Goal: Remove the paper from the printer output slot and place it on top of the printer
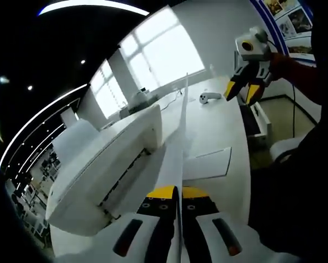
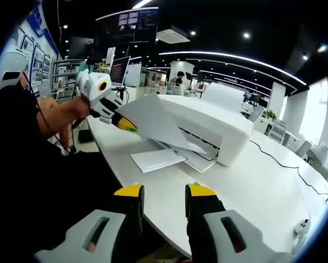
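The left gripper (image 1: 177,193) has its yellow-tipped jaws closed on the near edge of the paper (image 2: 153,123), which is lifted clear of the printer (image 2: 213,123) output slot and held in the air just left of it. The right gripper (image 2: 164,193) hovers near the table (image 2: 252,181) edge, jaws parted and holding nothing. A second sheet (image 2: 157,159) lies flat on the table beside the printer's tray.
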{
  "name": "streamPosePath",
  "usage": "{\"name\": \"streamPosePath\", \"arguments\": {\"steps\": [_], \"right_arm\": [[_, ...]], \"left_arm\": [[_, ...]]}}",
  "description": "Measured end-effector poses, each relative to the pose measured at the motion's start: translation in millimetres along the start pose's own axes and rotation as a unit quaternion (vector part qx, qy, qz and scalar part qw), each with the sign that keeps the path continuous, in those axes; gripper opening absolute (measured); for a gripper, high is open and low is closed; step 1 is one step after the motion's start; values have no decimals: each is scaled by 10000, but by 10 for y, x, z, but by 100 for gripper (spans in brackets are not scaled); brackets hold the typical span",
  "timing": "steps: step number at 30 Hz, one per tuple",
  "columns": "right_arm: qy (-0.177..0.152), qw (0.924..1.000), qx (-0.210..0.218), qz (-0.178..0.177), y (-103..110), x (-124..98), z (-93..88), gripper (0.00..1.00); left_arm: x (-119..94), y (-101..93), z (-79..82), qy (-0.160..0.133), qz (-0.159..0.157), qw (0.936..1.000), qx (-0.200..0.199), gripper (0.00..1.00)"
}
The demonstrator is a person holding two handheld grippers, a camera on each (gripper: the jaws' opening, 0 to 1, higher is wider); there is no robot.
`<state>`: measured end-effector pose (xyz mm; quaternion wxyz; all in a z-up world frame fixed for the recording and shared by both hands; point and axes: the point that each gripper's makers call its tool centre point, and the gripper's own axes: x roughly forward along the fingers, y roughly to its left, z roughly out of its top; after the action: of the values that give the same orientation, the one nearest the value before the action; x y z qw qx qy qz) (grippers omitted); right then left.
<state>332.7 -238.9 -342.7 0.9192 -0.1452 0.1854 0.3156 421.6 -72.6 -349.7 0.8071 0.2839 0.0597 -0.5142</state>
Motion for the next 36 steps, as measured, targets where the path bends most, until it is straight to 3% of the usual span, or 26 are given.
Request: {"name": "streamPosePath", "arguments": {"steps": [36], "right_arm": [[10, 10000, 27, -4, -5, 4, -17, 26]], "left_arm": [[-69, 160, 169, -103, 38, 9999, 115, 6]]}}
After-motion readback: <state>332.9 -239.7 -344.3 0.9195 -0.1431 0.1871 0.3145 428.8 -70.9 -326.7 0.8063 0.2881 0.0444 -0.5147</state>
